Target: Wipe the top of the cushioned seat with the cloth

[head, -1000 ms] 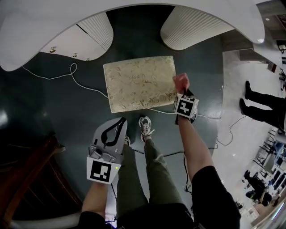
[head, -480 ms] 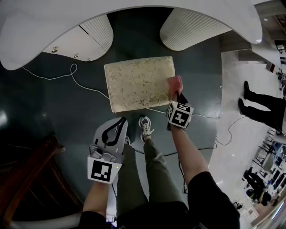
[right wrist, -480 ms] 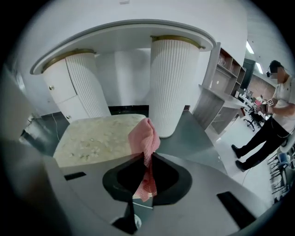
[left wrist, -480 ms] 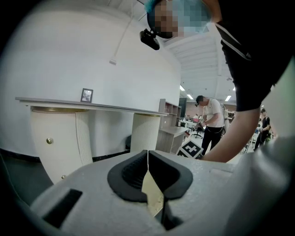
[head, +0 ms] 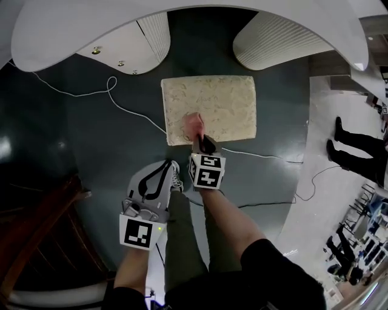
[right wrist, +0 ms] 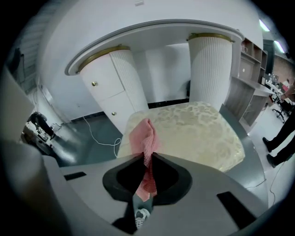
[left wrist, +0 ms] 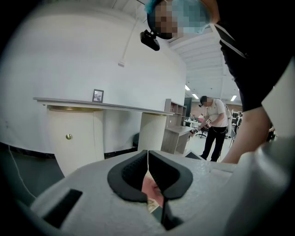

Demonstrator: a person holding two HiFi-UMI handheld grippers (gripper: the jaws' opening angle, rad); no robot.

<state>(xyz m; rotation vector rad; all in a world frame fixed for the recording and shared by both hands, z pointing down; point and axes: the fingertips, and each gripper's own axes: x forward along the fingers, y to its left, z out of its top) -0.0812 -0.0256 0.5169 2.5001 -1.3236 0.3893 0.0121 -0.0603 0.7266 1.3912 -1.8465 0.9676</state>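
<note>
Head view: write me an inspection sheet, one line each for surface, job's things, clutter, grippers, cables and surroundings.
Surface: cream patterned seat standing on a dark floor; no marks visible on its top.
Job's things: pink cloth on the seat's near edge, left of the middle.
Clutter: nothing seen on the seat.
Grippers: right gripper shut on the cloth; left gripper shut, empty, low over the floor.
Cables: white cable crosses the floor to the seat's near edge; dark cable by the wearer's legs.
Surroundings: white counter with a ribbed column; a second person stands at right.
</note>
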